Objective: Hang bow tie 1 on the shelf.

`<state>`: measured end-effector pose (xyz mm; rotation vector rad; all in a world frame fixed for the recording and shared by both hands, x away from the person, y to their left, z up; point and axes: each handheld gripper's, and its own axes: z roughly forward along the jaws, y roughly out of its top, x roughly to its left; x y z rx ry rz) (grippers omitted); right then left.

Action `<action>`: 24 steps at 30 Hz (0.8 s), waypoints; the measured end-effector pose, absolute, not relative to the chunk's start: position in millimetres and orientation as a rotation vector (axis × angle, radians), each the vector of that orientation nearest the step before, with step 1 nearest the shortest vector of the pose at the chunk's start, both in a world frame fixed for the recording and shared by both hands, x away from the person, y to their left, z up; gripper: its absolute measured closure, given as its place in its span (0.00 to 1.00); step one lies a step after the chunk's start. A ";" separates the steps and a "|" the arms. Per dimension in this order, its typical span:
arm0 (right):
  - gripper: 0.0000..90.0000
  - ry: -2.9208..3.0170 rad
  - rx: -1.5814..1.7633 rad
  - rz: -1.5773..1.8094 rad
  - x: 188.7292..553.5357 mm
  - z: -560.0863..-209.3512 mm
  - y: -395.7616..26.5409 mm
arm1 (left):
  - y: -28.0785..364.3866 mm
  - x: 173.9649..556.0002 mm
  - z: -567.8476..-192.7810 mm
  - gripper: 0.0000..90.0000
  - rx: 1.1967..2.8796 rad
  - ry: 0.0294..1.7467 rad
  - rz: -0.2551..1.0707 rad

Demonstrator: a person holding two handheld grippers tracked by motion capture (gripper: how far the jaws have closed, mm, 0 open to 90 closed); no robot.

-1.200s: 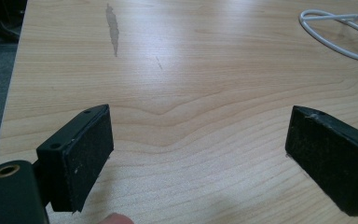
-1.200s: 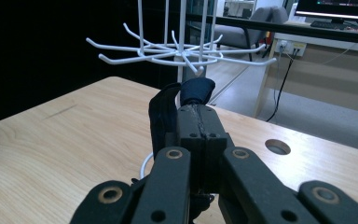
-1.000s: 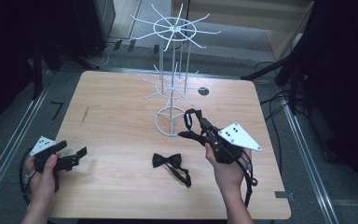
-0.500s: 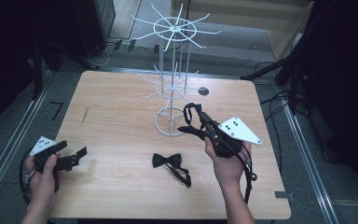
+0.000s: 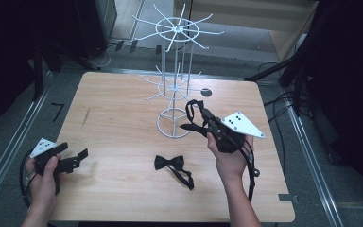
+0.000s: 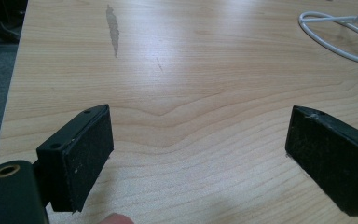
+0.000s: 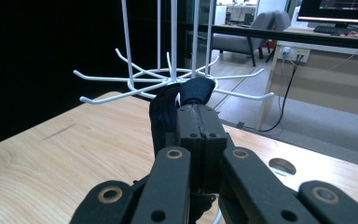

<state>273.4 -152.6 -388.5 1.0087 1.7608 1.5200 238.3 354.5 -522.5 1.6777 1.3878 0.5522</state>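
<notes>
A white wire hook rack (image 5: 175, 80) stands at the back middle of the wooden table (image 5: 118, 109). My right gripper (image 5: 202, 116) is held just right of the rack's base ring, shut on a black bow tie (image 5: 189, 126) whose strap loops up over the jaws. In the right gripper view the bow tie (image 7: 186, 95) pokes past the closed jaws, just short of the rack's lower ring of hooks (image 7: 135, 86). A second black bow tie (image 5: 172, 164) lies flat near the table's front. My left gripper (image 5: 75, 160) rests at the front left, open, its pads (image 6: 86, 151) wide apart over bare wood.
A round hole (image 5: 206, 92) is cut in the table behind the rack's base (image 6: 340, 32). A dark streak (image 6: 113, 28) marks the wood on the left. Cables and metal rails run along the floor on both sides of the table.
My right gripper has edged up and toward the rack with the bow tie in it. The left gripper and the bow tie on the table have not moved.
</notes>
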 end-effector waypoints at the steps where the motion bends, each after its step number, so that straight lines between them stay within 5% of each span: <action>1: 1.00 1.761 1.009 1.520 273.4 -388.5 -152.6 | 354.4 238.3 -522.5 0.09 1.677 1.388 0.552; 24: 1.00 1.795 1.072 1.504 300.4 -403.0 -149.5 | 354.4 238.5 -522.7 0.09 1.674 1.387 0.552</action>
